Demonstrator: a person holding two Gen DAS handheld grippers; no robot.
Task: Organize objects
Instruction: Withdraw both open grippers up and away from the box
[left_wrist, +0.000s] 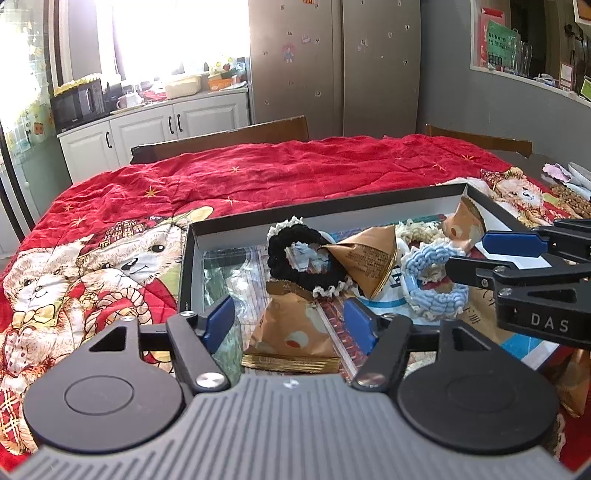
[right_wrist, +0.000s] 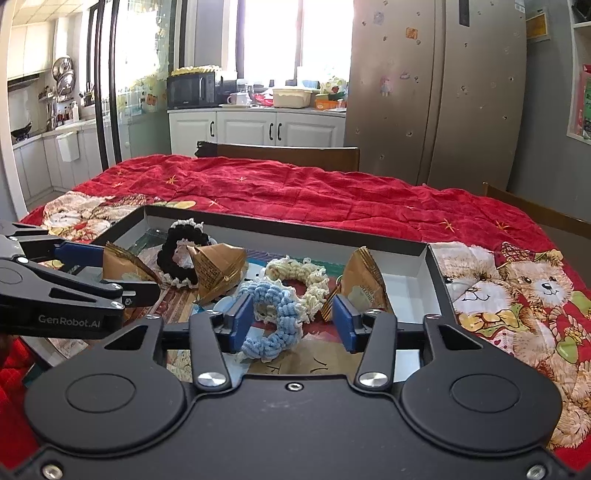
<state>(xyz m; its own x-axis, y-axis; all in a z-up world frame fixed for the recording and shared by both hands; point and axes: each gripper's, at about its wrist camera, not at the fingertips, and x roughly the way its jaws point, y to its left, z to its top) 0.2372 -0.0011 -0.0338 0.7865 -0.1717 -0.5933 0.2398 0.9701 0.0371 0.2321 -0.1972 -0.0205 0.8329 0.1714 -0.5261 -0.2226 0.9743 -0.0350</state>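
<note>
A shallow black box (left_wrist: 332, 210) (right_wrist: 295, 225) with white inner walls lies on the table. In it are a black scrunchie (left_wrist: 306, 258) (right_wrist: 181, 258), a cream scrunchie (right_wrist: 306, 280), a blue scrunchie (left_wrist: 436, 280) (right_wrist: 275, 314) and three tan snack packets. My left gripper (left_wrist: 291, 325) (right_wrist: 129, 273) is open, with one tan packet (left_wrist: 291, 332) between its blue pads and a gap on both sides. My right gripper (right_wrist: 293, 321) (left_wrist: 467, 253) is open around the blue scrunchie, which lies near its left pad. The other packets (right_wrist: 218, 269) (right_wrist: 364, 284) lean against the scrunchies.
A red quilt with bear prints (left_wrist: 258, 173) (right_wrist: 332, 195) covers the table. Wooden chairs (left_wrist: 229, 140) (right_wrist: 288, 155) stand at its far side. Behind are white cabinets and a fridge (right_wrist: 436, 92). Another tan packet (left_wrist: 576, 373) lies outside the box, at the right.
</note>
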